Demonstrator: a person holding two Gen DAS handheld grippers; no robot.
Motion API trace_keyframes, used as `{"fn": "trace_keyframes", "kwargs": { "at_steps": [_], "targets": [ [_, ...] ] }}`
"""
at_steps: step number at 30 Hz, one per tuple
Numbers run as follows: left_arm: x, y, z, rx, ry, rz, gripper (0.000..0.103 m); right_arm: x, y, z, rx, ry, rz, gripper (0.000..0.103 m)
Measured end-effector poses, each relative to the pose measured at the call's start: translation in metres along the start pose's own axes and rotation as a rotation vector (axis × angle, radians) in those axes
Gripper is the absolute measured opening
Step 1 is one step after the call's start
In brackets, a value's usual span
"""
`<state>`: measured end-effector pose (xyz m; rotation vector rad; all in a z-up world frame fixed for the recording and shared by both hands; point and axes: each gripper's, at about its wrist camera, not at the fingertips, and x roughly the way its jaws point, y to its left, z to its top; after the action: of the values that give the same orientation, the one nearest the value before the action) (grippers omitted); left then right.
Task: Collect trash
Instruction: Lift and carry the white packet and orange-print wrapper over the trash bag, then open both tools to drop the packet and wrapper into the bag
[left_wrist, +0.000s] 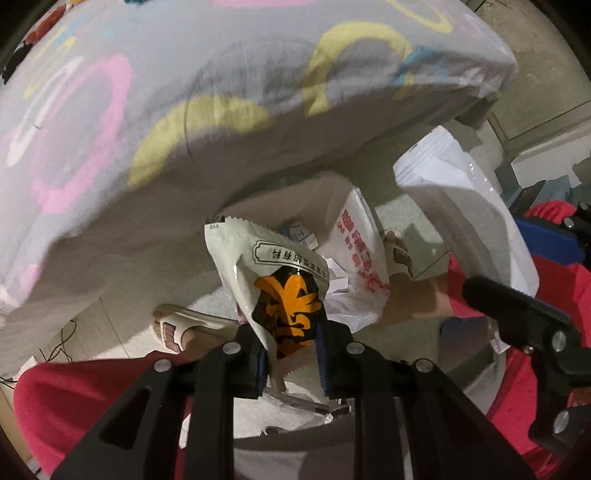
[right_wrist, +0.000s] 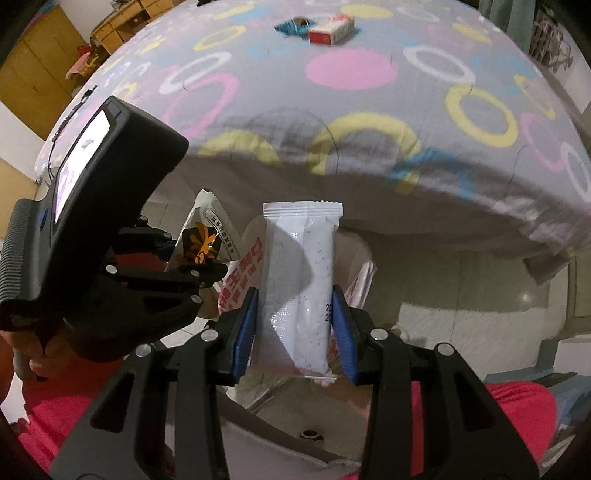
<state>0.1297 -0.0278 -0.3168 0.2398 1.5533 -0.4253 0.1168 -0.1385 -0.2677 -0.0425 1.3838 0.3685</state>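
Note:
My left gripper (left_wrist: 290, 354) is shut on a crumpled white wrapper (left_wrist: 273, 273) with black and orange print, pointing down. Below it gapes a white plastic bag (left_wrist: 358, 254) with red lettering, with scraps inside. My right gripper (right_wrist: 295, 328) is shut on a white speckled packet (right_wrist: 301, 273), held upright between the blue pads. That packet (left_wrist: 461, 206) also shows at the right of the left wrist view. The left gripper (right_wrist: 184, 254) and its wrapper (right_wrist: 203, 240) appear to the left of the packet, above the bag (right_wrist: 240, 284).
A bed (right_wrist: 369, 110) with a grey sheet printed with coloured rings fills the background. On it lie a red and white box (right_wrist: 330, 29) and a blue wrapper (right_wrist: 291, 26). A person's foot in a pale slipper (left_wrist: 177, 325) stands on the tiled floor beside the bag.

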Motion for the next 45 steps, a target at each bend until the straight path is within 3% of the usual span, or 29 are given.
{"fn": "trace_keyframes", "kwargs": {
  "at_steps": [19, 35, 45],
  "targets": [
    [0.071, 0.017, 0.010, 0.013, 0.163, 0.012, 0.021, 0.104, -0.017, 0.005, 0.089, 0.170, 0.041, 0.039],
    [0.123, 0.015, 0.018, 0.039, 0.277, 0.016, 0.021, 0.173, -0.036, 0.006, 0.183, 0.290, 0.043, 0.039],
    [0.136, 0.008, 0.024, 0.054, 0.309, 0.009, 0.021, 0.195, -0.039, 0.004, 0.207, 0.338, 0.060, 0.039]
  ]
}}
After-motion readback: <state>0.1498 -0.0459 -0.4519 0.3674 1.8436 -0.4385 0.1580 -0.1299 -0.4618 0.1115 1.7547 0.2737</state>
